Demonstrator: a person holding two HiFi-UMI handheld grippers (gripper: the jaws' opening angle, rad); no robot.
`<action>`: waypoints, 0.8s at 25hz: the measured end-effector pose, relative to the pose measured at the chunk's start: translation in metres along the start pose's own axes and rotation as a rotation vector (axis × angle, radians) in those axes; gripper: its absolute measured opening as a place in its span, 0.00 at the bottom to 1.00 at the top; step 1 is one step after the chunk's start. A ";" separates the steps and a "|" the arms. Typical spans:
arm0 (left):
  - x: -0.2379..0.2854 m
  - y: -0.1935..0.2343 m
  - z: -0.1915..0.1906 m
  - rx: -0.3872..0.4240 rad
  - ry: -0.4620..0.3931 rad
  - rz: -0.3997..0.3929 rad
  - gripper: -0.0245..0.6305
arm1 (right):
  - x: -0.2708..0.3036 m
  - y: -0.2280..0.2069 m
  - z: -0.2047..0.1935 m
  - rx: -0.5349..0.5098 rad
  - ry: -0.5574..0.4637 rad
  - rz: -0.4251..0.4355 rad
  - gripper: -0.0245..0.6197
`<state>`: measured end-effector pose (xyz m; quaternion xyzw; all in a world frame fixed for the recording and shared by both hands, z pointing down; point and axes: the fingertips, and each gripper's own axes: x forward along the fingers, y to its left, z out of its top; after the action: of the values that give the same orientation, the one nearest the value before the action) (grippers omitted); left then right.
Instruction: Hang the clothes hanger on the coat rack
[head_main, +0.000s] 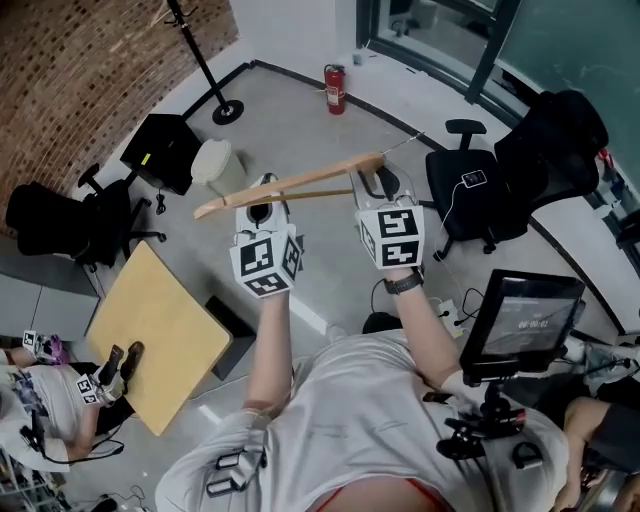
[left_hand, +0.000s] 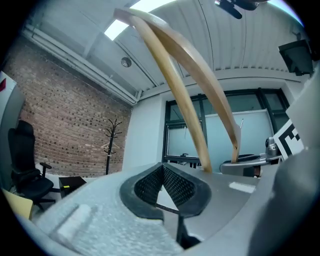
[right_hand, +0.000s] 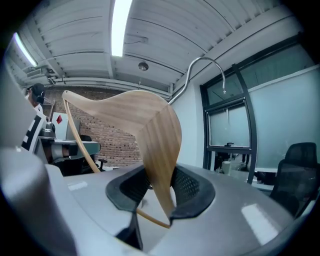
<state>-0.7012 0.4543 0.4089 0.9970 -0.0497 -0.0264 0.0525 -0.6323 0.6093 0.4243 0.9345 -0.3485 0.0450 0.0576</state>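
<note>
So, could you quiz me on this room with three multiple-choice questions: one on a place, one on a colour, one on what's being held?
1. Where does the coat rack stand?
A beside the brick wall; B under the yellow table; C behind the tablet screen.
2. What colour is the fire extinguisher?
A green; B red; C white.
3. Whose jaws clamp the wooden hanger?
A the left gripper; B the right gripper; C neither.

Answers:
1. A: its black pole rises next to the bricks.
2. B: its body is plainly red.
3. B: the right jaws press on the hanger's end, and the left jaws are together with nothing between them.
</note>
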 end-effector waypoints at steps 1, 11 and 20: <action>-0.001 0.005 0.000 -0.003 0.000 0.004 0.04 | 0.002 0.003 0.000 -0.007 0.004 -0.001 0.23; 0.010 0.044 -0.009 -0.028 0.011 0.062 0.04 | 0.043 0.016 -0.001 -0.024 0.023 0.037 0.23; 0.081 0.084 -0.008 -0.002 0.011 0.148 0.04 | 0.143 0.013 0.007 -0.018 0.011 0.142 0.23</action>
<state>-0.6283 0.3637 0.4223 0.9907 -0.1229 -0.0168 0.0557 -0.5332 0.5064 0.4359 0.9066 -0.4139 0.0510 0.0644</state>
